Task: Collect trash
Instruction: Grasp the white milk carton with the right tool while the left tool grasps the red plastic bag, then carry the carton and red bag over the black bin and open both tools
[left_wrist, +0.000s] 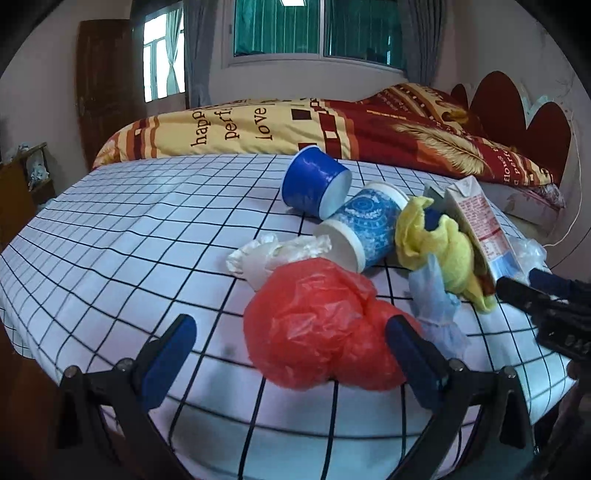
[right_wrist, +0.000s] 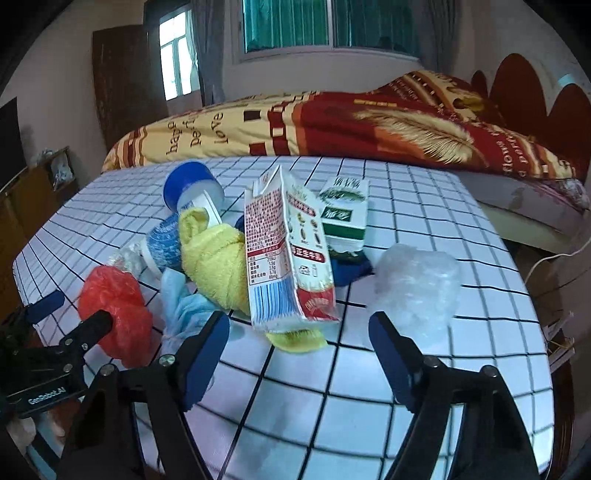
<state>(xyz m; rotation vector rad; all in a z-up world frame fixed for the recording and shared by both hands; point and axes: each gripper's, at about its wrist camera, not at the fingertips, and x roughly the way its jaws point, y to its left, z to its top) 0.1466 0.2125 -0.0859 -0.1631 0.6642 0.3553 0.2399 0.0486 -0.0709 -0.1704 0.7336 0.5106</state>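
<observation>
Trash lies on the checked bedsheet (left_wrist: 110, 236). My left gripper (left_wrist: 291, 343) is open, its jaws either side of a red plastic bag (left_wrist: 314, 325), which also shows in the right wrist view (right_wrist: 114, 302). Behind it lie a white crumpled bag (left_wrist: 273, 251), a patterned blue paper cup (left_wrist: 365, 229), a dark blue cup (left_wrist: 314, 181), a yellow cloth (left_wrist: 443, 243) and a light blue wrapper (left_wrist: 432, 295). My right gripper (right_wrist: 299, 339) is open, just in front of a milk carton (right_wrist: 284, 254). A green carton (right_wrist: 345, 210) and a clear plastic bag (right_wrist: 417, 288) lie beyond it.
A red and yellow quilt (left_wrist: 332, 122) lies folded at the back of the bed. A red headboard (left_wrist: 517, 107) is at the right, a wooden cabinet (left_wrist: 22, 192) at the left. The bed edge runs just below both grippers.
</observation>
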